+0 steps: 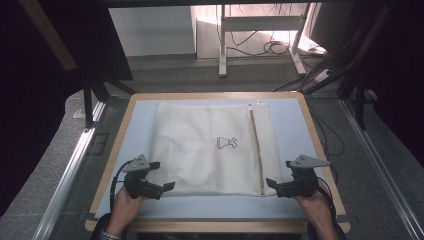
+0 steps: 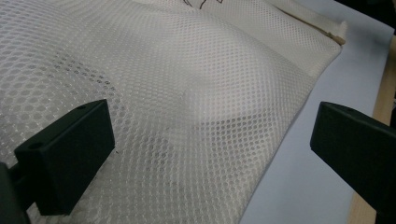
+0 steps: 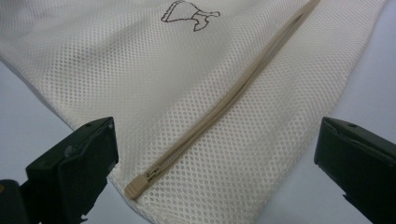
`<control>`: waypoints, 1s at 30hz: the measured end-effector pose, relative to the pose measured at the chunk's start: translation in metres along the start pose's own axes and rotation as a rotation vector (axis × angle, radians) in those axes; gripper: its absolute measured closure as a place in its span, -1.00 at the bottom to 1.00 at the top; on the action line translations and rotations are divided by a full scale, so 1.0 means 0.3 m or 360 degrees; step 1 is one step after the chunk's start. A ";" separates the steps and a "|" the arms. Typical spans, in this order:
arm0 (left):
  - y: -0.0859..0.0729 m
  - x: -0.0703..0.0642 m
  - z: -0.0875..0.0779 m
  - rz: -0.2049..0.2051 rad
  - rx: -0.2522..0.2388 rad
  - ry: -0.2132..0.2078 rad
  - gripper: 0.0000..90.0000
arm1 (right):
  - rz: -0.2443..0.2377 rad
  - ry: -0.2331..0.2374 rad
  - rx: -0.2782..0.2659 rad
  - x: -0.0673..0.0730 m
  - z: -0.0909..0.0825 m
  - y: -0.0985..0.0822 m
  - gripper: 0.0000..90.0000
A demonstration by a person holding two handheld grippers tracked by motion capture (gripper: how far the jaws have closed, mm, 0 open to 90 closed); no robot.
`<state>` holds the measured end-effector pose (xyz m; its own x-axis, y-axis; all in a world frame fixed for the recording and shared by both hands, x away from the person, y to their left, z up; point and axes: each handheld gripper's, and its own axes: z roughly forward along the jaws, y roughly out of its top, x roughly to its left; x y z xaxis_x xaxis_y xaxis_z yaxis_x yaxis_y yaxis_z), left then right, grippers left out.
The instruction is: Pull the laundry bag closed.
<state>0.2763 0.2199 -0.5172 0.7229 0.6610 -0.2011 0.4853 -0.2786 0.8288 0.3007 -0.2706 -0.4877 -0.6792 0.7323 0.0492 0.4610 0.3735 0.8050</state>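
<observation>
A cream mesh laundry bag (image 1: 210, 150) lies flat on the pale blue mat (image 1: 295, 120) that covers the table (image 1: 131, 107), with a tan zipper (image 1: 256, 150) running along its right side and a small dark print (image 1: 226, 143) near the middle. It looks light, limp and thin, likely to sag and drape as soon as one edge is lifted, so a pinch at the two near corners seems the surest hold. The left claw (image 1: 161, 175) sits at the near left corner and the right claw (image 1: 276, 185) at the near right corner by the zipper pull (image 3: 135, 187); both have their jaws spread wide with nothing pinched. A soft bulge in the mesh hints at something inside, but what it is cannot be made out. The far zipper end is too small to read.
</observation>
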 end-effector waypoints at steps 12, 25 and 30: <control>0.004 -0.016 0.013 0.0004 0.0046 0.0092 -1.00 | -0.0078 -0.0005 -0.0006 0.015 0.001 0.005 -1.00; 0.011 -0.024 0.010 0.0042 0.0009 0.0178 -1.00 | -0.0065 0.0014 0.0064 0.013 0.018 -0.003 -1.00; 0.009 -0.027 0.019 0.0077 0.0050 0.0214 -1.00 | -0.0095 0.0007 0.0096 0.017 0.028 -0.004 -1.00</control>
<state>0.2745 0.2098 -0.5162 0.6744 0.7331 -0.0878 0.4681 -0.3326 0.8187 0.3014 -0.2626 -0.4933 -0.7090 0.7052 0.0051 0.4531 0.4499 0.7696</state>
